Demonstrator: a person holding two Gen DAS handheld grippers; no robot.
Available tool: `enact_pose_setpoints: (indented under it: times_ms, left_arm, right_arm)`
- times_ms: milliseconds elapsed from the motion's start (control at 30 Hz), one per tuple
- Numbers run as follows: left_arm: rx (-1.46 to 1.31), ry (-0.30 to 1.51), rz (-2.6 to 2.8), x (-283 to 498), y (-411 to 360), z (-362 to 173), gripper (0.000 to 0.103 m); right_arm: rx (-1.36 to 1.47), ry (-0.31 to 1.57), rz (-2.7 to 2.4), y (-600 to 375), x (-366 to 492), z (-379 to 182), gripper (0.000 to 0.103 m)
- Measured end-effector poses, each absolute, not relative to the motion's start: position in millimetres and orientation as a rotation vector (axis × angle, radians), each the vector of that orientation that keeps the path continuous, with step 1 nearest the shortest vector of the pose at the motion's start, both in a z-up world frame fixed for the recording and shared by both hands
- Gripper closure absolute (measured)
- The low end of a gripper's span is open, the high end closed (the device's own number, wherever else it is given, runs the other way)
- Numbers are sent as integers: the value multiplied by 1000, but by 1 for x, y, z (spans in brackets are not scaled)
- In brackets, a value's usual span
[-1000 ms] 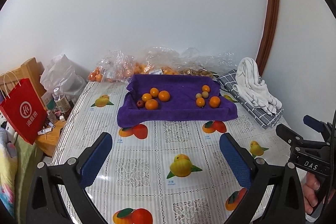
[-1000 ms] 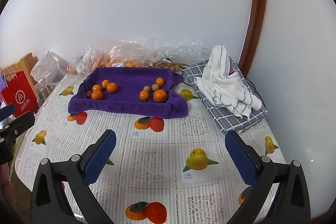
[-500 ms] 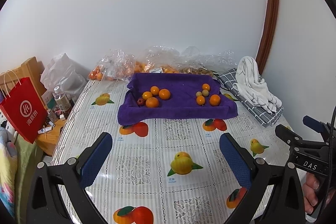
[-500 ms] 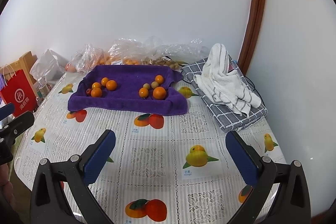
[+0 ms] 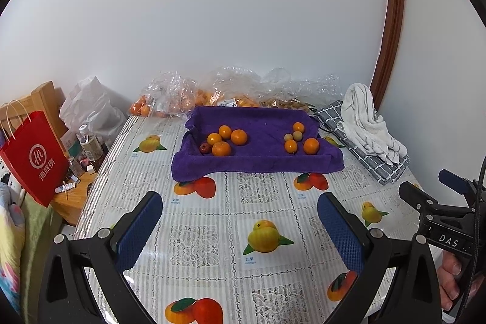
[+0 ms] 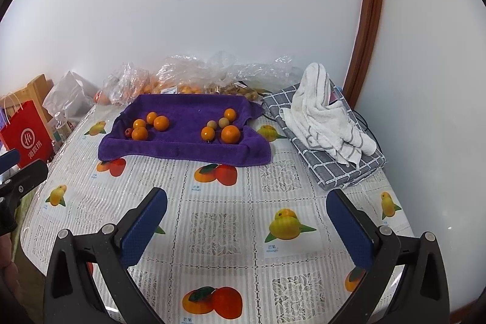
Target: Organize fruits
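A purple towel [image 5: 261, 154] [image 6: 182, 144] lies at the far side of the table with fruit on it. On its left are several oranges [image 5: 224, 141] [image 6: 150, 123] and one small red fruit [image 5: 204, 148] [image 6: 128, 132]. On its right are oranges [image 5: 311, 145] [image 6: 231, 134] and two pale round fruits [image 5: 293, 136] [image 6: 218, 123]. My left gripper [image 5: 240, 220] is open and empty, well short of the towel. My right gripper [image 6: 247, 220] is open and empty too, and its side shows in the left wrist view [image 5: 437, 202].
Clear plastic bags of fruit [image 5: 212, 96] [image 6: 182, 81] lie behind the towel by the wall. A white towel on a grey checked cloth [image 5: 367, 129] [image 6: 328, 123] lies right. A red paper bag [image 5: 33, 154] [image 6: 25, 135], bottles and a wooden stand sit off the table's left edge.
Both grippers have pulled slightly back and up from the table, so the towel looks a little farther away. Both stay open and empty. The fruit has not moved.
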State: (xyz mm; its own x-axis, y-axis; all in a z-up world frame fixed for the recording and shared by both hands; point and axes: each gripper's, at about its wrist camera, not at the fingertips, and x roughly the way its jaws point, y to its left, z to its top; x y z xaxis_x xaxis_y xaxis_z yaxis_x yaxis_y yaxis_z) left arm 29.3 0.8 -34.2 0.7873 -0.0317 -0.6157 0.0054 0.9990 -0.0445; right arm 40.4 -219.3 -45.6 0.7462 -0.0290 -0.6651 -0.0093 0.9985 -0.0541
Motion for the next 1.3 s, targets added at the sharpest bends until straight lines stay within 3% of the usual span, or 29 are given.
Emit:
enact_pose_setpoints:
  times_ms: [1300]
  left_arm:
    - [-48,657,-14,32,-6,-32,0]
  right_arm:
    - [-57,728,-6,-223,43,-47,0]
